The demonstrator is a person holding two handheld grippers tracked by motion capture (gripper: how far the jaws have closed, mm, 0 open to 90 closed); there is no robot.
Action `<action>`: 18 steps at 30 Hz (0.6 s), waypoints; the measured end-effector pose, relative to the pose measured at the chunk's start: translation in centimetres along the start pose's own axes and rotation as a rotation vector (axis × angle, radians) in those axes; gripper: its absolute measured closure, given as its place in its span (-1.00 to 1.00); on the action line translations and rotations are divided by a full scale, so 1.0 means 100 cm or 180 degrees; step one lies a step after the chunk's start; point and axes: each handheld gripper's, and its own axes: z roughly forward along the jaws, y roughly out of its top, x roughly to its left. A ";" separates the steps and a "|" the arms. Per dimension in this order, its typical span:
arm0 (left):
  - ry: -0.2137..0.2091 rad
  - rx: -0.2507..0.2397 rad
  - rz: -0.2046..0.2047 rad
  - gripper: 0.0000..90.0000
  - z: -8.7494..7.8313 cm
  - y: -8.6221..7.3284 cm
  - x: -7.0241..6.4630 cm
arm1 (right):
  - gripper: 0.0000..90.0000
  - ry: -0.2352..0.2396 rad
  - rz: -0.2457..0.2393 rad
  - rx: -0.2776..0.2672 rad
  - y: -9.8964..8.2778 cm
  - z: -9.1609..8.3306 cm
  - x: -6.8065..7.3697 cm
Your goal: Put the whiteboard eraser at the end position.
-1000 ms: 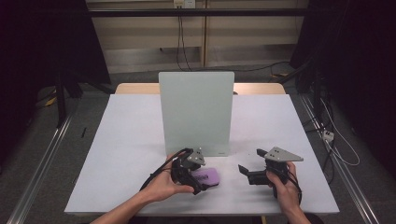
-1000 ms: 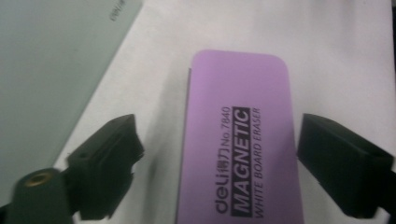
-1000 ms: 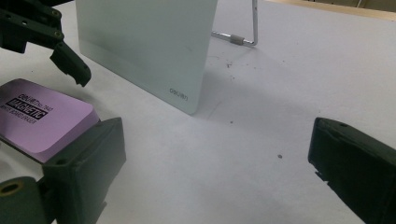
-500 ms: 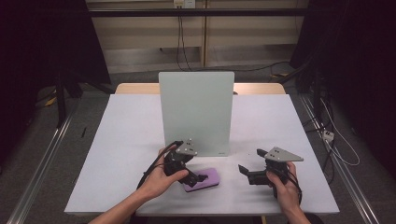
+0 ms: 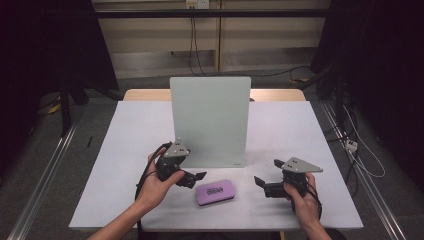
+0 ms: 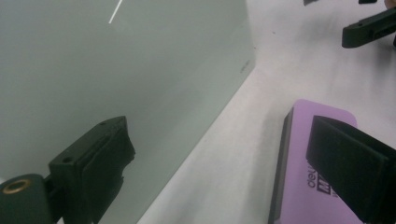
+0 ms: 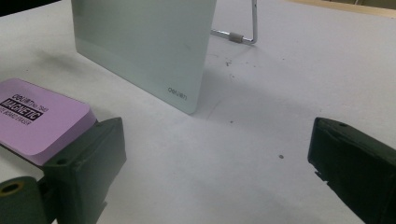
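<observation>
left claw released | right claw released | purple eraser flat between them

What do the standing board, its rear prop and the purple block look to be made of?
Board: likely glass or glossy coated panel, pale green, smooth with a faint sheen. Rear prop: bent wire, probably metal, with a bright shine. Purple block: matte plastic shell, rounded edges, printed "MAGNETIC", so apparently an eraser; its underside is hidden.
</observation>
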 end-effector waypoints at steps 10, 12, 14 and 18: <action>0.0286 -0.0135 -0.0044 -0.86 -0.027 -0.012 0.013 | -0.90 -0.0007 -0.0009 0.0011 0.000 0.000 0.000; 0.0319 -0.0146 -0.0063 -0.86 -0.030 -0.015 0.015 | -0.90 -0.0012 -0.0008 0.0013 0.000 0.000 0.000; 0.0391 -0.0100 -0.0094 -0.86 -0.035 -0.019 0.017 | -0.90 -0.0014 -0.0006 0.0013 0.000 0.000 0.001; 0.0519 -0.0176 -0.0191 -0.86 -0.045 -0.024 0.024 | -0.90 -0.0015 -0.0005 0.0011 0.000 0.000 0.001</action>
